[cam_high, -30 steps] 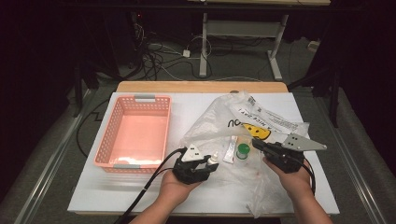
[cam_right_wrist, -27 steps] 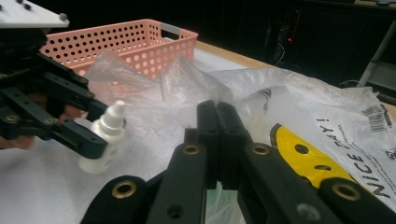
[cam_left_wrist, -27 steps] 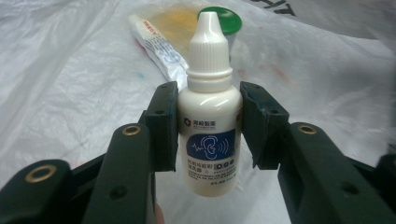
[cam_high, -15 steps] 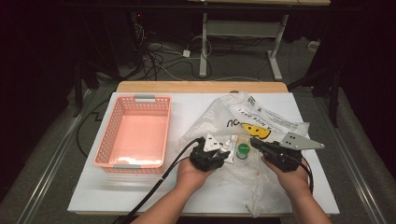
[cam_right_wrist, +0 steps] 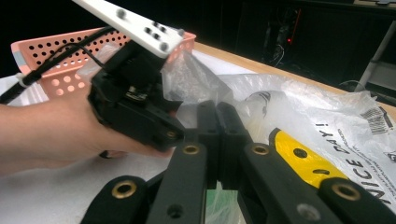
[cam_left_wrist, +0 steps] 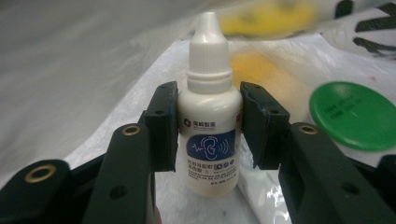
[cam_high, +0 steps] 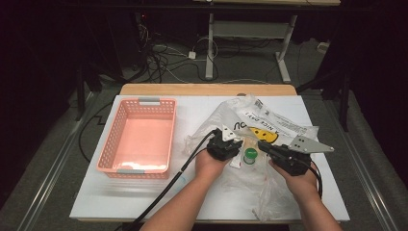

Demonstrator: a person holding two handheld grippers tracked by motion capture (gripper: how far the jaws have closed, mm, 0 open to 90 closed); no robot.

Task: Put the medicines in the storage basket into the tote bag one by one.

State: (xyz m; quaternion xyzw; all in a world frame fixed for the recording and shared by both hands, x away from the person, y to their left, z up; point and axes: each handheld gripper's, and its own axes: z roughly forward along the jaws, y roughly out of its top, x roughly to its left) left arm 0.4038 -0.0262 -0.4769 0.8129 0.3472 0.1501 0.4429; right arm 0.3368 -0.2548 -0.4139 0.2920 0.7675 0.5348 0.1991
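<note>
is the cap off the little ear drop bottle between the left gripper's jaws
No, the ear drop bottle has its white pointed cap screwed on top, standing upright between the jaws of the left gripper.

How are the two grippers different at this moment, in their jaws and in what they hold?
The left gripper has its jaws apart, clamped on a small white dropper bottle; the right gripper has its jaws pressed together, seemingly pinching the clear plastic bag. Both are black and hand-held, working at that bag.

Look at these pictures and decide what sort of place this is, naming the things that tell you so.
Probably a lab or workshop set up for recording, not a home: a white table stands in a dark room, loose cables trail over the floor behind it, and a bare metal desk frame stands beyond.
</note>
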